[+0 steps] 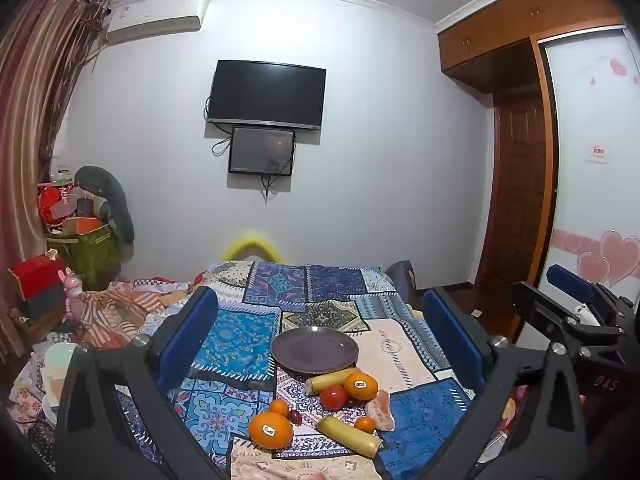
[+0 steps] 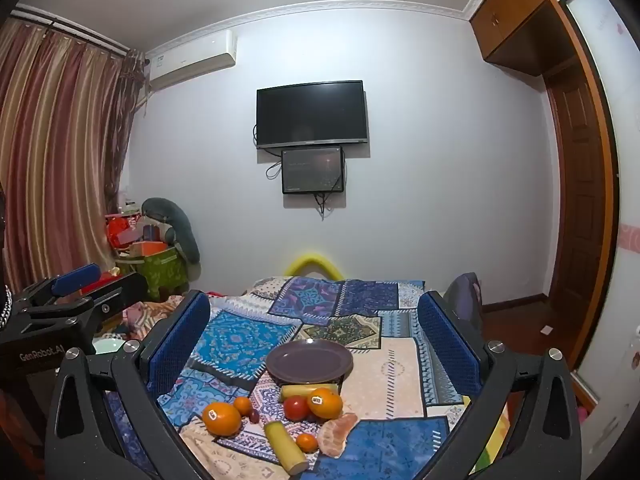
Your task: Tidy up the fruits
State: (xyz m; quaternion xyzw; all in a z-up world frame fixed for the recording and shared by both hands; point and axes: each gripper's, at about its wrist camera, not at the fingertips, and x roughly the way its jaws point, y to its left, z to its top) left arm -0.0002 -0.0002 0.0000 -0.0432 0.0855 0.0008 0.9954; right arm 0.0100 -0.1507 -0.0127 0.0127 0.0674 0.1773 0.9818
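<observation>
An empty purple plate (image 1: 315,349) (image 2: 309,361) sits on a patchwork cloth. In front of it lie loose fruits: two stickered oranges (image 1: 270,430) (image 1: 361,385), a tomato (image 1: 333,397), two small tangerines (image 1: 279,407) (image 1: 365,424), two yellow banana pieces (image 1: 349,436) (image 1: 330,379), a peeled orange (image 1: 379,410) and a dark grape (image 1: 295,417). The same group shows in the right wrist view, with the big orange (image 2: 222,418) and banana piece (image 2: 285,447) nearest. My left gripper (image 1: 320,344) is open and empty above the cloth. My right gripper (image 2: 314,344) is open and empty beside it.
The cloth (image 1: 236,336) covers a bed. Crumpled bedding and a pink toy (image 1: 72,292) lie left. Boxes and a green bin (image 1: 94,248) stand in the left corner. A wardrobe and door (image 1: 520,184) are right. A TV (image 1: 266,96) hangs on the far wall.
</observation>
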